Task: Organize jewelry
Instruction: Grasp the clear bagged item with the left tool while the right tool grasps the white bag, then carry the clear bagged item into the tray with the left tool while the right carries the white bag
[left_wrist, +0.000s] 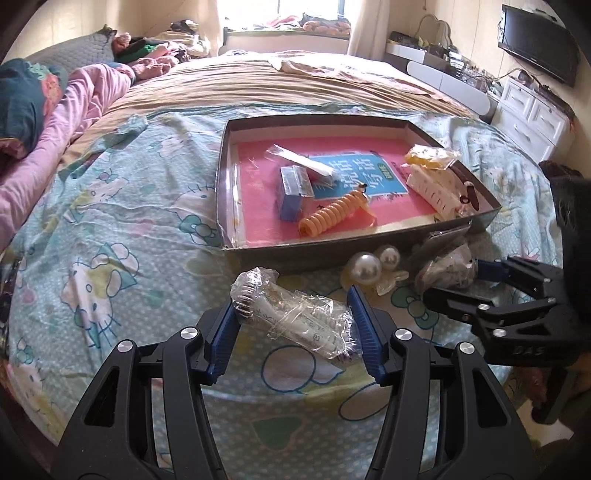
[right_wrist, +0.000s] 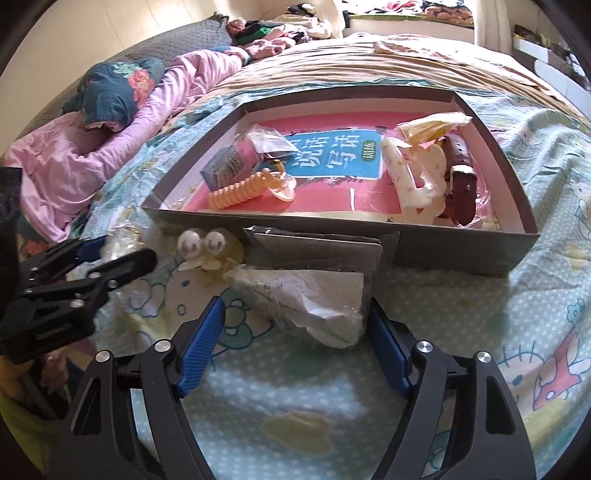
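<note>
My left gripper (left_wrist: 295, 299) is shut on a clear plastic packet (left_wrist: 295, 317) with a small metal piece inside, both blue pads pressing on its ends just above the sheet. In the right wrist view it shows at the left (right_wrist: 125, 247). My right gripper (right_wrist: 295, 301) is open around a crumpled packet with white paper and a grey card (right_wrist: 314, 295), which lies against the front wall of the shallow grey box (right_wrist: 443, 254). The left pad (right_wrist: 207, 332) stands clear of it. A pair of large pearls (left_wrist: 369, 267) lies on the sheet between the two packets.
The box (left_wrist: 314, 254) holds an orange spiral hair tie (left_wrist: 328, 218), a small blue carton (left_wrist: 291, 192), a white hair claw (right_wrist: 410, 184), a brown strap (right_wrist: 461, 184) and a yellow packet (left_wrist: 428, 157). A pink quilt (left_wrist: 74, 110) is heaped at the left. White drawers (left_wrist: 532, 118) stand at the right.
</note>
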